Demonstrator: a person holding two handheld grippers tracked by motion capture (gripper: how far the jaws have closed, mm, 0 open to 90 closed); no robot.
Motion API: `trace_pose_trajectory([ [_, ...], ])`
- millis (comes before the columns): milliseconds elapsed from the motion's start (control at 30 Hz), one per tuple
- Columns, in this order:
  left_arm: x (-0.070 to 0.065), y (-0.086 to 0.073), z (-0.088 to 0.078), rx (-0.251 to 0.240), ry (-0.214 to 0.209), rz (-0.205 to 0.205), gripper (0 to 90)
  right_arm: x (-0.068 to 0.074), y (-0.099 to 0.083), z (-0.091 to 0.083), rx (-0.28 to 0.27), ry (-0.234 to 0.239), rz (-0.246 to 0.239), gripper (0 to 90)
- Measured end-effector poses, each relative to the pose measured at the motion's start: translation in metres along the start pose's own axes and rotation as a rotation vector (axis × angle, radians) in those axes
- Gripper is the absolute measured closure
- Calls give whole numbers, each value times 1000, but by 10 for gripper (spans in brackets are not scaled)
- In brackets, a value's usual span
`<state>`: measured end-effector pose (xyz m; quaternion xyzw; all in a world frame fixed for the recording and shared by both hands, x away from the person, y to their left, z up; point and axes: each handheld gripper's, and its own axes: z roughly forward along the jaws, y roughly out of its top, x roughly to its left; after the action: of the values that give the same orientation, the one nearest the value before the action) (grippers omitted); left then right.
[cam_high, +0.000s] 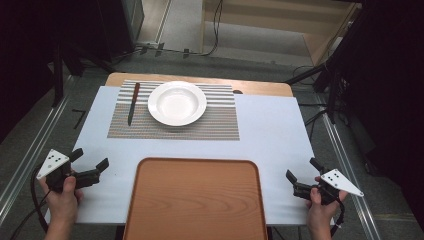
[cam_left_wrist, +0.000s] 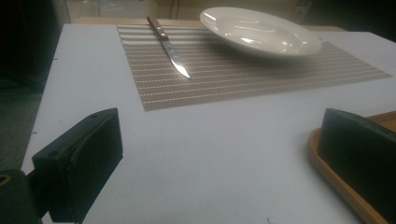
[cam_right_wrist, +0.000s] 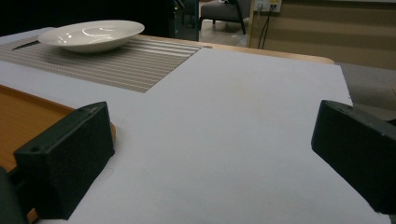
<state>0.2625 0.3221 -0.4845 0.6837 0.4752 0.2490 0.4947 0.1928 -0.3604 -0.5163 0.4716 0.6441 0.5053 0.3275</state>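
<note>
Wooden tray (cam_high: 195, 200) flanked by left gripper (cam_high: 91, 164), right gripper (cam_high: 302, 174) (jaws spread, hands low).

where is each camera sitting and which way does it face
High view: above the person's side, facing forward and down on the table; both hands, left tool and right tool enter at the bottom.
Left gripper view: on the left tool, low, facing knife and plate; its two open jaws show.
Right gripper view: on the right tool, low, facing across the table; its open jaws show.
Shared: plate, placemat and tray appear in all three.
</note>
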Motion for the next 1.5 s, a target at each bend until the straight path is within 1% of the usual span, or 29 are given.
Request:
trace_pose_trajectory([
  [100,0,1,0,-5,-2,-10,0,1,0,1,4,5,-12,0],
  [133,-1,3,1,-7,4,0,0,2,0,1,4,5,-17,0],
  [167,-2,3,2,-10,9,0,0,2,0,1,5,6,-20,0],
  [267,-4,6,3,-13,0,1,0,3,0,1,7,3,-22,0],
  [300,-6,11,3,-23,4,12,0,3,-1,1,8,3,-21,0],
  [333,-7,13,4,-36,2,5,0,3,-1,1,8,5,-21,0],
  [367,-8,16,3,-48,-3,7,0,3,-1,1,6,5,-20,0],
  [400,-8,16,3,-48,-3,7,0,3,-1,1,6,5,-20,0],
  [467,-10,21,4,-59,15,12,0,2,-1,1,2,7,-18,0],
  [500,-11,25,6,-54,13,15,0,2,-1,1,0,7,-17,0],
  [667,-13,32,12,-38,0,9,0,2,-1,0,-3,6,-15,0],
  [700,-14,34,13,-37,-7,14,0,2,-1,0,-3,6,-15,0],
  [733,-15,38,15,-37,-8,20,0,3,-1,1,-1,4,-17,0],
  [800,-16,40,16,-36,-10,24,0,3,-1,1,-2,5,-21,0],
  [833,-17,42,17,-36,-3,24,2,3,-1,0,-1,5,-22,0],
  [867,-18,44,19,-37,9,21,36,3,-1,1,-2,6,-22,0],
  [900,-18,48,22,-33,13,22,36,3,-1,1,-2,6,-21,0],
  [967,-17,50,23,-36,10,20,36,3,-1,0,-3,4,-21,0],
  [1033,-17,57,26,-39,11,22,36,3,-2,0,-4,6,-22,0],
  [1067,-17,57,26,-39,11,22,36,3,-2,0,-4,6,-22,0],
  [1133,-16,62,28,-42,7,20,36,3,-2,0,-3,8,-23,0],
  [1267,-12,73,35,-36,14,18,36,3,-2,0,-3,9,-23,0],
  [1333,-12,75,37,-32,14,22,36,3,-2,0,-4,10,-24,0],
  [1400,-10,80,41,-35,6,11,36,3,-2,1,-5,12,-27,0],
  [1500,-9,82,44,-33,9,10,41,3,-2,1,-3,15,-29,0],
])
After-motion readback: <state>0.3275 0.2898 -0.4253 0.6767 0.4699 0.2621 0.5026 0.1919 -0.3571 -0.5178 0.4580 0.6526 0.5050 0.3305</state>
